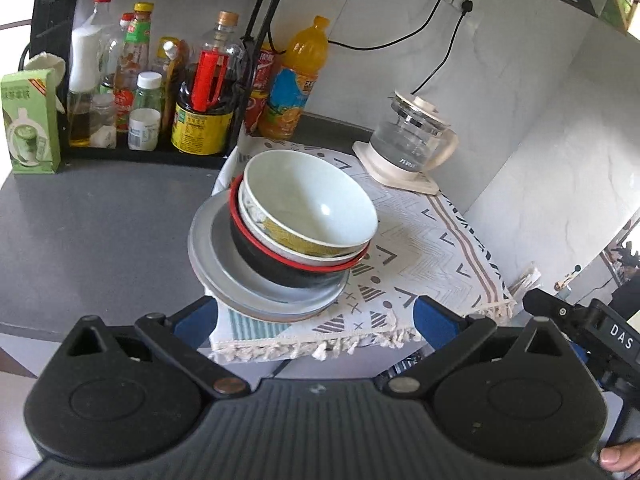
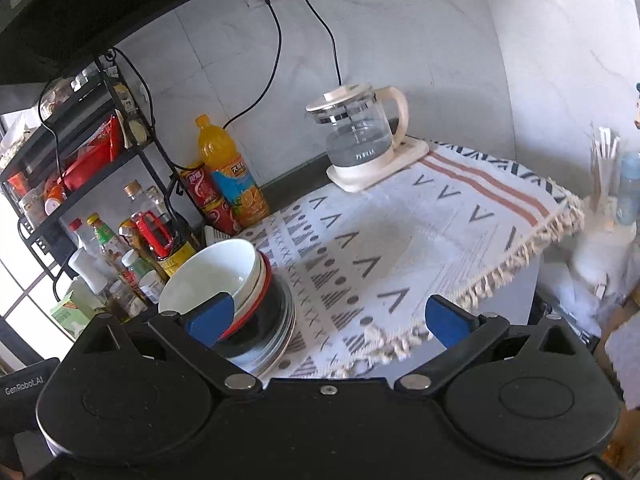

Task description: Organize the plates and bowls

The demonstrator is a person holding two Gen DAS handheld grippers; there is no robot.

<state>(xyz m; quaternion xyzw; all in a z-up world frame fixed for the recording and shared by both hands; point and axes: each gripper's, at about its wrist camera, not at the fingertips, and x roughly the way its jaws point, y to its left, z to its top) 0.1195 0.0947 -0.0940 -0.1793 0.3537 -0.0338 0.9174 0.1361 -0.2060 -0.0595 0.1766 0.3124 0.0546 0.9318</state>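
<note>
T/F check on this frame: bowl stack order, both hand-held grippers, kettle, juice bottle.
1. The white bowl tops the stack. True.
2. The stack sits on a gray plate. True.
3. The left hand-held gripper is shut on the plate. False: it is open, holding nothing.
4. The glass kettle is unplugged. False: a black cord runs from behind it to the wall socket.
5. The orange juice bottle lies on its side. False: it stands upright.
6. The right hand-held gripper is open. True.

A grey desk [image 1: 100, 220] is covered at its right by a patterned fringed cloth [image 1: 432, 248]; on the cloth stand stacked plates [image 1: 224, 276] and a glass kettle [image 1: 408, 140]; a green carton [image 1: 30, 120] stands on the bare desk.
</note>
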